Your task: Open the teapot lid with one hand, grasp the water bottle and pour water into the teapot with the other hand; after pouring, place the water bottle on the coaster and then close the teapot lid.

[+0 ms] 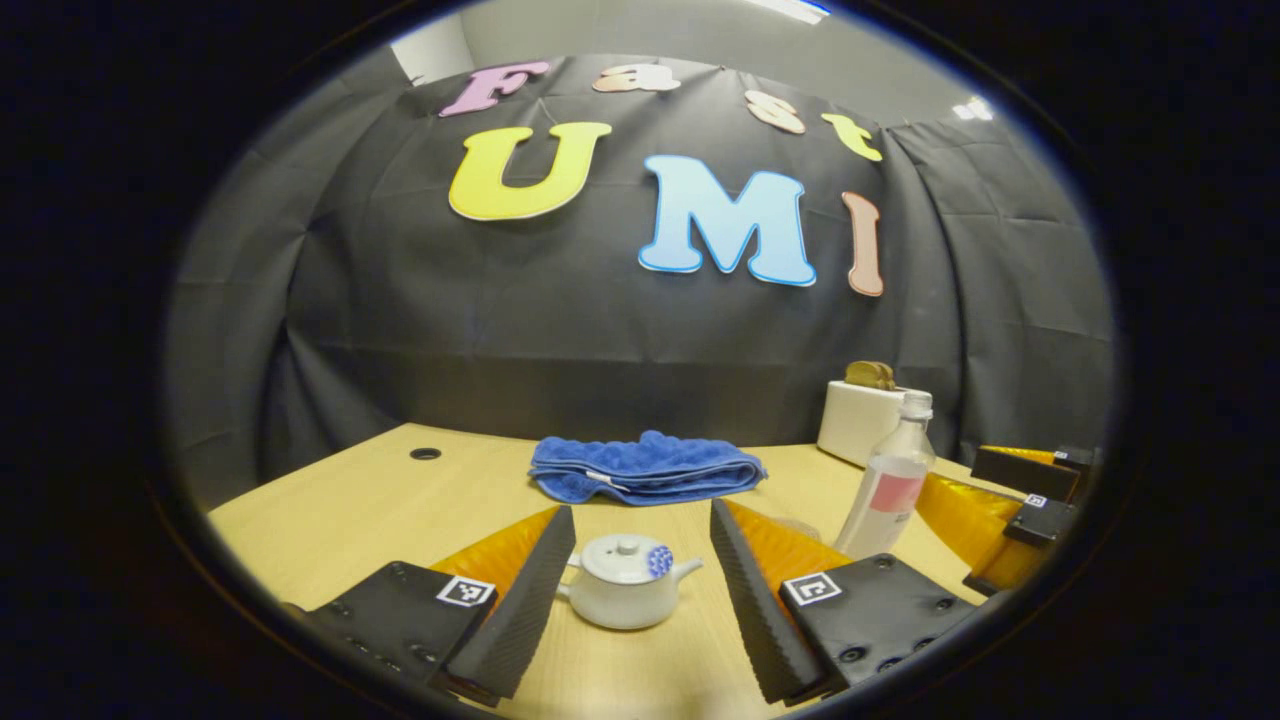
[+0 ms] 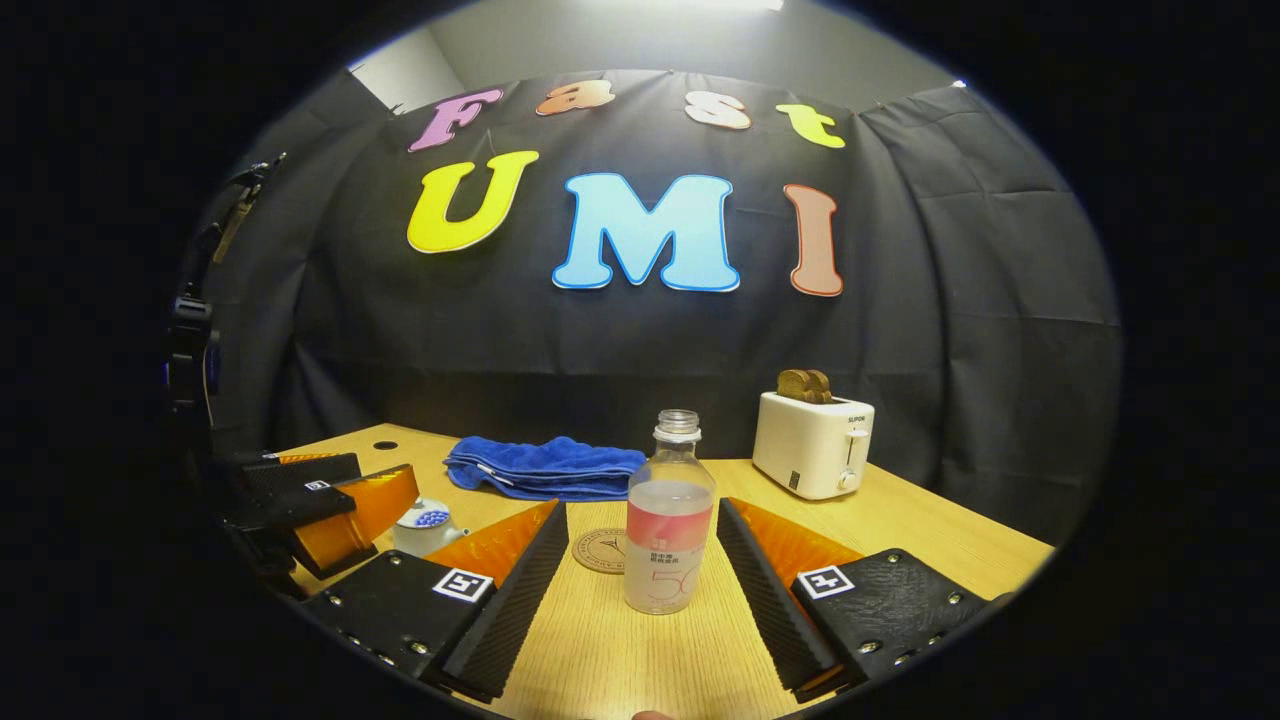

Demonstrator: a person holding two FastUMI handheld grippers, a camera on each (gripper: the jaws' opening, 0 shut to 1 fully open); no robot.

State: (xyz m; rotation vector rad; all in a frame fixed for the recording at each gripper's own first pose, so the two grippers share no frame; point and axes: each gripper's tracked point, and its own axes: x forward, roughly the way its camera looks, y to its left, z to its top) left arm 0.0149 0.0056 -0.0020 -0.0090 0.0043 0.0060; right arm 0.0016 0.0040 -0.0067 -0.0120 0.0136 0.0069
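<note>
A small white teapot [image 1: 625, 593] with its lid on stands on the wooden table [image 1: 350, 510], between the spread fingers of my open left gripper [image 1: 640, 570], which touches nothing. In the right gripper view the teapot [image 2: 425, 528] sits at the left, behind the other gripper [image 2: 330, 505]. An uncapped clear water bottle [image 2: 668, 530] with a pink label stands upright between the fingers of my open right gripper [image 2: 640, 560], untouched. A round coaster [image 2: 600, 550] lies just left of and behind the bottle. From the left gripper view the bottle [image 1: 890, 480] stands at the right.
A folded blue towel [image 1: 645, 468] lies at the back of the table. A white toaster [image 2: 812, 443] holding bread stands at the back right. A round cable hole [image 1: 425, 453] is in the far left of the tabletop.
</note>
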